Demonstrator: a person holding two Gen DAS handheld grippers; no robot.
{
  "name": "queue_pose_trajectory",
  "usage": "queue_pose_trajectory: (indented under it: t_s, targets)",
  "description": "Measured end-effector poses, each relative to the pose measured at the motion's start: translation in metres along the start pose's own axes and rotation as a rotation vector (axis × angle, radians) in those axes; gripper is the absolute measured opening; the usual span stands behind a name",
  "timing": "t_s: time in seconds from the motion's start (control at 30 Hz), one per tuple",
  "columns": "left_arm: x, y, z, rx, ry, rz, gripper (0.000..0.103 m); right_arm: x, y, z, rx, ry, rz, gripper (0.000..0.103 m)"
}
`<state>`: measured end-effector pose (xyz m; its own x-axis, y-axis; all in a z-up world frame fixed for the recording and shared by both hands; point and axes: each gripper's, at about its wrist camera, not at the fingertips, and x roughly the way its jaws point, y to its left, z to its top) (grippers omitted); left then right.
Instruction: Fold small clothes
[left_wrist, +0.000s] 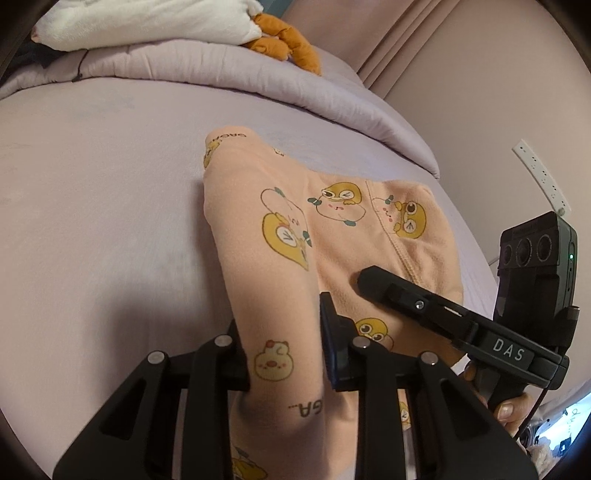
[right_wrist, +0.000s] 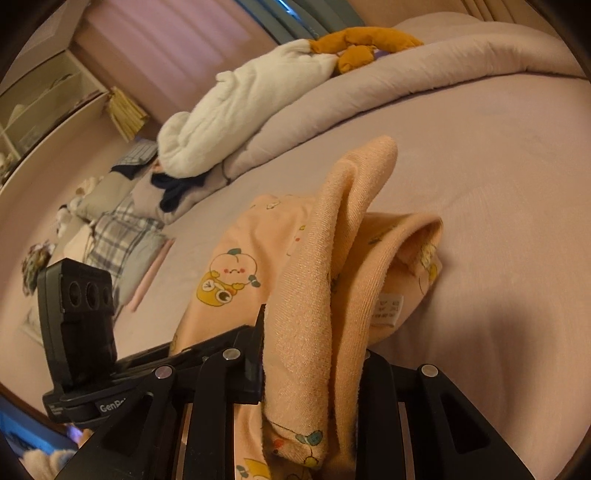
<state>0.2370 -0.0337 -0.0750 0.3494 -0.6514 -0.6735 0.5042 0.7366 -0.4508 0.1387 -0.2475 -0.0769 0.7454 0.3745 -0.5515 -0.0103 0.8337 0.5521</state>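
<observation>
Grippers, left (left_wrist: 284, 347) and right (right_wrist: 314, 354), each clench the garment (left_wrist: 280, 229). Cloth bunches toward twelve o'clock; uneven pulling could skew the fold.

Home bedroom: bed with lilac sheet (left_wrist: 92, 177), rolled duvet (right_wrist: 406, 74), curtains (left_wrist: 399, 40), plaid pillows (right_wrist: 122, 236).

The garment (left_wrist: 258, 236) was soft peach knit cloth, matt, its ribbed weave plain in the right view, with a papery white label (right_wrist: 388, 306). The bedsheet (left_wrist: 92, 184) was smooth matt lilac cloth. Both grippers (left_wrist: 284, 354) (right_wrist: 314, 369) were matt black plastic with shiny metal pins (left_wrist: 360, 343).
</observation>
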Motion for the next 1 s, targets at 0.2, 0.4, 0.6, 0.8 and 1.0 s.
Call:
queue_pose_trajectory:
  t_s: [0.2, 0.4, 0.6, 0.8, 1.0]
  targets:
    - [-0.036, -0.016, -0.017, 0.019, -0.038, 0.008, 0.027, -0.028, 0.029, -0.015, -0.048, -0.030, 0.030, 0.026]
    - [-0.074, -0.035, -0.032, 0.049, -0.087, 0.024, 0.027, -0.055, 0.054, -0.029, -0.090, -0.068, 0.052, 0.026]
    - [-0.110, -0.061, -0.055, 0.071, -0.126, 0.036, 0.027, -0.080, 0.072, -0.045, -0.129, -0.099, 0.065, 0.026]
    - [-0.139, -0.073, -0.075, 0.083, -0.172, 0.037, 0.027, -0.103, 0.092, -0.059, -0.172, -0.127, 0.077, 0.026]
    - [-0.165, -0.082, -0.086, 0.087, -0.221, 0.035, 0.027, -0.120, 0.110, -0.067, -0.218, -0.154, 0.086, 0.026]
